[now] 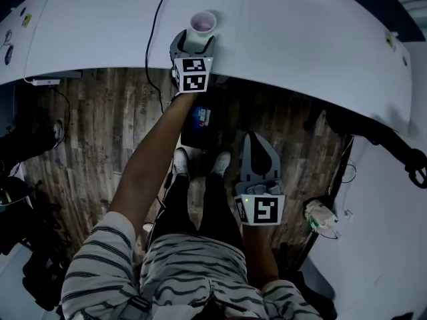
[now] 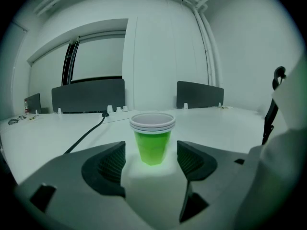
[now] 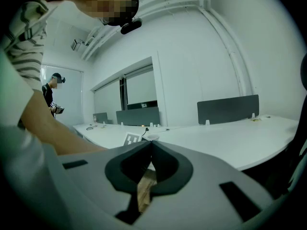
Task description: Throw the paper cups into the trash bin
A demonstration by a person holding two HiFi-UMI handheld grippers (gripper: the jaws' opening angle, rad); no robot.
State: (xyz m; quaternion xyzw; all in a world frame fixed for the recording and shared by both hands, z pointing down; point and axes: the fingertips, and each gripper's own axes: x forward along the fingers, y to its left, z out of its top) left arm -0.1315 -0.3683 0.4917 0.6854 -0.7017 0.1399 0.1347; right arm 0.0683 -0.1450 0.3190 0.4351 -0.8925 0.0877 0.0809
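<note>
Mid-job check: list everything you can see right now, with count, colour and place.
paper cup: one, perhaps two nested, green wall with white rim, upright on the table
table: one, white, curved, ahead of the person
cable: one, black, on the table left of the cup
partition screens: at least two, dark grey, at the table's far side
dark box: one, on the floor under the table edge, possibly the bin
floor: brown wood planks
left gripper: grey, jaws open on either side of the cup, not touching it
right gripper: grey, jaws shut on nothing, held low by the person's legs
</note>
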